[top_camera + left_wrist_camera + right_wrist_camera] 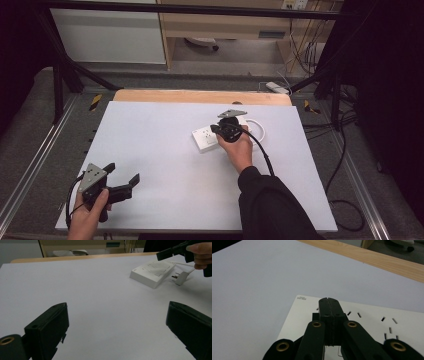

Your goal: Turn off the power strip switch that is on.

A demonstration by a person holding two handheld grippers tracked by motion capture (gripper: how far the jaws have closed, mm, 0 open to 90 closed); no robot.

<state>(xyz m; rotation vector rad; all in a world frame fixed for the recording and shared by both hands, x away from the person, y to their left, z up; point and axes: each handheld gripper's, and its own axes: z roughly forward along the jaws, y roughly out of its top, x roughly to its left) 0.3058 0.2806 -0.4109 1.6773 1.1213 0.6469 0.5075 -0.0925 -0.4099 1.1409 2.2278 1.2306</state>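
Observation:
A white power strip (204,138) lies on the white table (150,150), right of centre. Its face with several socket slots appears in the right gripper view as the power strip (367,322). My right gripper (216,129) is over its top face, jaws pressed together with nothing between them; the shut tips (329,300) point at the strip's near end. A white plug (181,278) on a white cable (258,125) lies beside the power strip (152,273). My left gripper (122,172) is open over bare table at the front left, far from the strip, jaws wide apart (117,307).
A wooden strip (200,96) runs along the table's far edge. Black frame bars (60,75) and loose cables (345,165) flank the table. A cabinet (225,25) stands beyond.

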